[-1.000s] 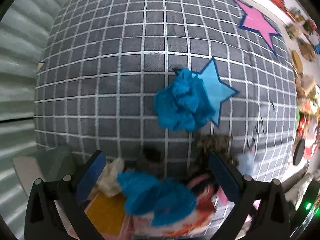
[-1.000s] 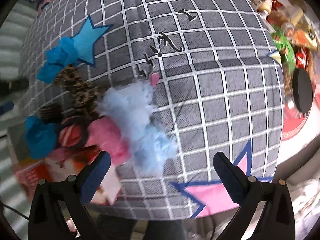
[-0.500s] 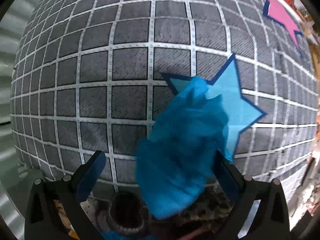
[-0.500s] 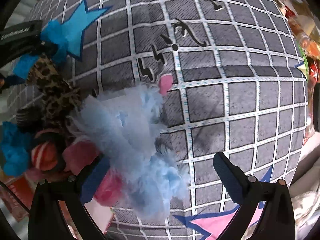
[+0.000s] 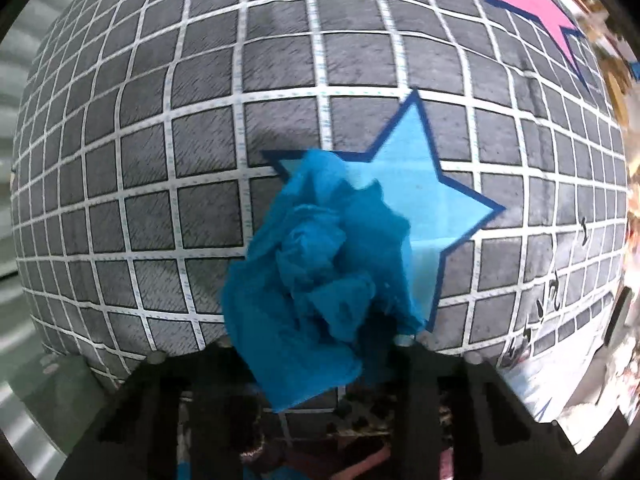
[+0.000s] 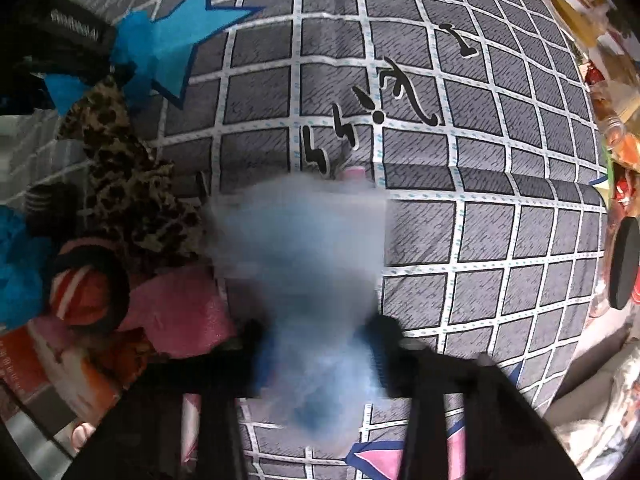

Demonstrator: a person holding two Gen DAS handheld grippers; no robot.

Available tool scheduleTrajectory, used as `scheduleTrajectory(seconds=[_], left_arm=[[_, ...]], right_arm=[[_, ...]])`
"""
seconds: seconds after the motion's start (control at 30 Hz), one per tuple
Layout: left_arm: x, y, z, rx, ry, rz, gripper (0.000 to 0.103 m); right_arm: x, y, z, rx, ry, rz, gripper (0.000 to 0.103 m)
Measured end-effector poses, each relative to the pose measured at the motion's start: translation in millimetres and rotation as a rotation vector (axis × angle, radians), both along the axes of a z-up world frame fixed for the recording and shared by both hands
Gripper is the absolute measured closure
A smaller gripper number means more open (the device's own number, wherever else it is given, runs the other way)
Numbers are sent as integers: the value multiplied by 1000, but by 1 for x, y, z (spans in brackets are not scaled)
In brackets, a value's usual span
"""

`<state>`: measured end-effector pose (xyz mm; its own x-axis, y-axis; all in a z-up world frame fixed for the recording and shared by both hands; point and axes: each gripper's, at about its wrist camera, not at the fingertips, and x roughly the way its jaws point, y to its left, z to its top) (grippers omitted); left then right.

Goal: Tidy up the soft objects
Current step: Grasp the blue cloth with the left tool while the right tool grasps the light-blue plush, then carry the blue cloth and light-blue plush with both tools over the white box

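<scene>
Two grippers, each clamped on a soft item above the grid-patterned cloth (image 5: pixel 200 160).
Left wrist view: left gripper (image 5: pixel 316 350) pinches the crumpled blue cloth (image 5: pixel 320 280), which overlaps the light-blue star (image 5: pixel 420 196). Right wrist view: right gripper (image 6: pixel 320 344) pinches the blurred pale-blue fluffy item (image 6: pixel 304 264), beside the leopard-print fabric (image 6: pixel 128 176) and pink item (image 6: pixel 180 312).

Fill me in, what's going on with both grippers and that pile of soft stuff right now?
Each hand-held gripper has a soft item between its fingers. The left gripper is closed on a crumpled blue cloth, which lies partly over the light blue star on the gridded grey sheet. The right gripper is closed on a fluffy pale blue piece, blurred in this view. To its left, a leopard-print item, a pink piece and a red striped item sit in the pile.
</scene>
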<state>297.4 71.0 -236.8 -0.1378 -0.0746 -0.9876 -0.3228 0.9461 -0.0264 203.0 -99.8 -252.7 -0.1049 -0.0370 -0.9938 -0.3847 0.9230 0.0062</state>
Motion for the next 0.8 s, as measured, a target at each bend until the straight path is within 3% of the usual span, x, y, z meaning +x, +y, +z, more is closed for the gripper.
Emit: scheduleTrajectory(seconds=[0.1, 0.27, 0.5, 0.7, 0.8], left_arm=[[5, -18, 16, 3, -32, -1, 73], [16, -36, 72, 47, -142, -63, 73], [-7, -73, 135, 40, -205, -135, 73], [-91, -103, 166, 26, -208, -202, 73], [-145, -92, 159, 43, -203, -219, 73]], right_arm=[[8, -16, 5, 36, 16, -35, 71], [9, -30, 25, 86, -8, -65, 71], [4, -48, 54, 88, -50, -57, 71], [-15, -56, 86, 87, -64, -27, 71], [-23, -75, 95, 105, -39, -31, 71]])
